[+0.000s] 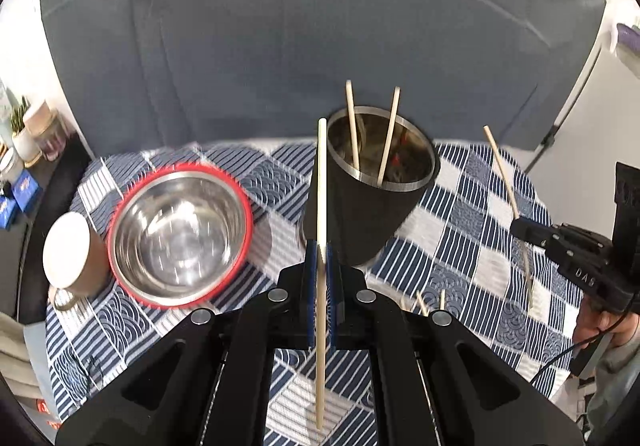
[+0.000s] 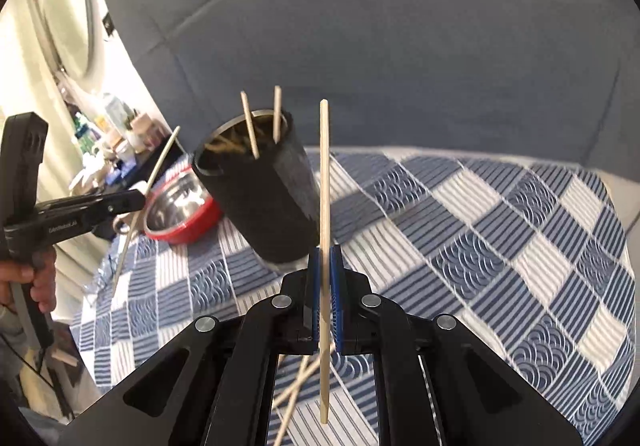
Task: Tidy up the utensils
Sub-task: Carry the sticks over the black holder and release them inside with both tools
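Over checked cloth point(image 1: 472, 246), both grippers tilted downward, left gripper point(image 1: 320, 258) and right gripper point(image 2: 326, 266) each clamped on a chopstick point(image 1: 321, 186).

Pale matt wooden chopstick point(image 1: 321, 206), matt black holder point(image 1: 368, 214) with brushed metal rim, glossy steel bowl point(image 1: 180, 234) with red plastic edge, patterned blue-white cloth tablecloth point(image 2: 500, 230), matt black plastic grippers point(image 2: 327, 286)

Probably home living room: grey sofa point(image 1: 280, 46), patterned tablecloth point(image 2: 500, 230), cluttered shelf point(image 2: 108, 134).

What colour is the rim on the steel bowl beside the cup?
Red: the shiny steel bowl has a red rim, clearest in the left wrist view.
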`<state>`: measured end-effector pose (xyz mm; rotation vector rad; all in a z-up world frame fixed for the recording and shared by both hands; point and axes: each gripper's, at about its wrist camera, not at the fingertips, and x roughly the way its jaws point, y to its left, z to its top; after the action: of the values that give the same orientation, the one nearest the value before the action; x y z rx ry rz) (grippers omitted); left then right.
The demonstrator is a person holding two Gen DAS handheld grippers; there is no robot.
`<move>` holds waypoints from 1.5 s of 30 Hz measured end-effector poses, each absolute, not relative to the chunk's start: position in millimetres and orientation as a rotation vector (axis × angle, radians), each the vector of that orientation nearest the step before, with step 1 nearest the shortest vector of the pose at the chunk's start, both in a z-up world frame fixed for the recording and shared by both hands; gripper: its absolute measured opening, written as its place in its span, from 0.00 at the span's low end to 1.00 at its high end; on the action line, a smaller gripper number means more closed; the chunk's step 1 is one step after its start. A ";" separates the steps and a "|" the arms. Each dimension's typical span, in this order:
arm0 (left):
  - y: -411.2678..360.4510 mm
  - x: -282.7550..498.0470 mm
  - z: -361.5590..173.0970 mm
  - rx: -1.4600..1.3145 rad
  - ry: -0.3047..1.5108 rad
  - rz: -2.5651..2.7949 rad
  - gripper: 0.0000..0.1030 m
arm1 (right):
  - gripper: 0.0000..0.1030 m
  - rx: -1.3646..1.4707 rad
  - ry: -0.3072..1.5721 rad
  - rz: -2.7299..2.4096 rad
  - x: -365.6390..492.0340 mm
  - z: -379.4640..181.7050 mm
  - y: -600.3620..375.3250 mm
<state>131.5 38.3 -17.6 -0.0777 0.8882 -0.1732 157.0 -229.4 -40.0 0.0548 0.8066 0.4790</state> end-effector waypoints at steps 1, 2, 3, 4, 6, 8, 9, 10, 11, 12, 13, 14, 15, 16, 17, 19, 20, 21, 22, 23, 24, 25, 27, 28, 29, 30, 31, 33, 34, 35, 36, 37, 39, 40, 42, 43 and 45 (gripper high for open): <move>37.6 134.0 -12.8 -0.072 0.878 -0.176 0.05 | 0.05 0.050 0.799 0.483 158.8 -36.7 -227.1; 36.7 135.3 -9.6 -0.066 0.871 -0.177 0.05 | 0.05 0.045 0.789 0.485 160.6 -32.9 -224.6; 35.7 138.3 -4.8 -0.059 0.860 -0.180 0.05 | 0.05 0.045 0.781 0.488 161.5 -30.3 -222.7; 35.2 139.8 -1.7 -0.056 0.854 -0.186 0.05 | 0.05 0.046 0.775 0.492 162.9 -27.6 -220.9; 34.5 145.3 5.2 -0.041 0.833 -0.185 0.05 | 0.05 0.045 0.755 0.495 166.8 -21.1 -216.9; 35.6 154.3 13.3 -0.036 0.817 -0.186 0.05 | 0.05 0.046 0.740 0.500 170.6 -15.2 -213.2; 36.4 158.4 17.7 -0.035 0.806 -0.184 0.05 | 0.05 0.049 0.728 0.505 172.6 -10.7 -210.8; 37.1 161.3 21.0 -0.035 0.796 -0.183 0.05 | 0.05 0.053 0.719 0.508 174.2 -7.6 -209.4; 38.2 165.0 24.6 -0.036 0.788 -0.185 0.05 | 0.05 0.059 0.710 0.513 176.2 -4.3 -208.2; 38.8 168.3 28.0 -0.040 0.780 -0.185 0.05 | 0.05 0.068 0.699 0.521 179.4 0.7 -206.1; 39.7 172.9 32.9 -0.045 0.767 -0.181 0.05 | 0.05 0.069 0.692 0.523 180.8 3.7 -204.7; 40.2 176.3 35.2 -0.050 0.760 -0.182 0.05 | 0.05 0.070 0.679 0.526 183.6 8.3 -201.8; 40.0 178.7 37.1 -0.054 0.756 -0.185 0.05 | 0.05 0.071 0.671 0.531 186.1 11.7 -199.8; 40.3 182.4 40.5 -0.061 0.745 -0.185 0.05 | 0.05 0.072 0.665 0.534 188.0 14.6 -197.9; 40.7 185.0 42.8 -0.065 0.738 -0.186 0.05 | 0.05 0.073 0.657 0.536 190.4 17.2 -196.0; 39.4 190.8 46.4 -0.077 0.726 -0.196 0.05 | 0.05 0.075 0.643 0.548 196.9 22.1 -191.8; 38.7 192.9 47.1 -0.080 0.721 -0.198 0.05 | 0.05 0.074 0.637 0.552 200.5 24.8 -188.7; 38.0 195.0 48.0 -0.085 0.716 -0.202 0.05 | 0.05 0.073 0.629 0.555 203.3 26.6 -186.3; 37.5 197.9 48.7 -0.093 0.710 -0.209 0.05 | 0.05 0.074 0.623 0.557 205.3 28.2 -184.3; 37.0 200.7 49.0 -0.100 0.703 -0.210 0.05 | 0.05 0.081 0.617 0.561 209.2 29.7 -182.1; 36.7 202.6 48.7 -0.104 0.699 -0.210 0.05 | 0.05 0.088 0.614 0.565 212.2 30.4 -180.7; 36.9 206.0 48.8 -0.116 0.693 -0.217 0.05 | 0.05 0.096 0.609 0.567 215.6 31.0 -179.3; 36.4 211.4 49.1 -0.135 0.680 -0.224 0.05 | 0.05 0.115 0.601 0.573 221.6 31.4 -176.7; 36.0 215.1 49.4 -0.143 0.674 -0.225 0.05 | 0.05 0.124 0.598 0.577 225.1 31.0 -175.6; 35.7 218.1 49.2 -0.151 0.665 -0.230 0.05 | 0.05 0.131 0.595 0.579 228.4 30.1 -174.1; 35.5 221.2 48.6 -0.160 0.655 -0.235 0.05 | 0.05 0.141 0.590 0.585 232.3 29.2 -172.2; 34.2 223.4 48.1 -0.166 0.646 -0.240 0.05 | 0.05 0.151 0.582 0.589 236.1 28.0 -170.1; 32.3 226.8 46.7 -0.179 0.624 -0.256 0.05 | 0.05 0.164 0.565 0.589 241.2 26.2 -168.0; 30.5 229.1 45.6 -0.184 0.608 -0.259 0.05 | 0.05 0.180 0.560 0.592 245.0 24.2 -167.2; 29.3 231.2 44.1 -0.187 0.598 -0.260 0.05 | 0.05 0.198 0.557 0.595 249.0 22.2 -166.1; 27.7 232.9 42.6 -0.188 0.592 -0.261 0.05 | 0.05 0.212 0.556 0.597 252.3 20.2 -165.8; 26.4 235.5 39.7 -0.189 0.584 -0.260 0.05 | 0.05 0.227 0.557 0.601 256.2 17.9 -164.4; 24.7 239.8 33.7 -0.191 0.571 -0.256 0.05 | 0.05 0.255 0.560 0.605 264.0 12.2 -162.6; 24.3 242.1 31.5 -0.198 0.570 -0.257 0.05 | 0.05 0.261 0.560 0.609 265.9 10.7 -161.6; 23.9 246.5 24.0 -0.217 0.570 -0.249 0.05 | 0.05 0.266 0.562 0.620 270.7 6.5 -159.3; 24.1 248.6 20.5 -0.223 0.575 -0.246 0.05 | 0.05 0.264 0.564 0.619 273.2 4.1 -158.4; 22.6 253.1 11.9 -0.232 0.596 -0.246 0.05 | 0.05 0.277 0.582 0.631 277.9 -2.1 -157.4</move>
<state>253.1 22.6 11.9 -0.2325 0.5961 -0.2461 277.9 -157.4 -2.1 0.2774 0.5817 0.6312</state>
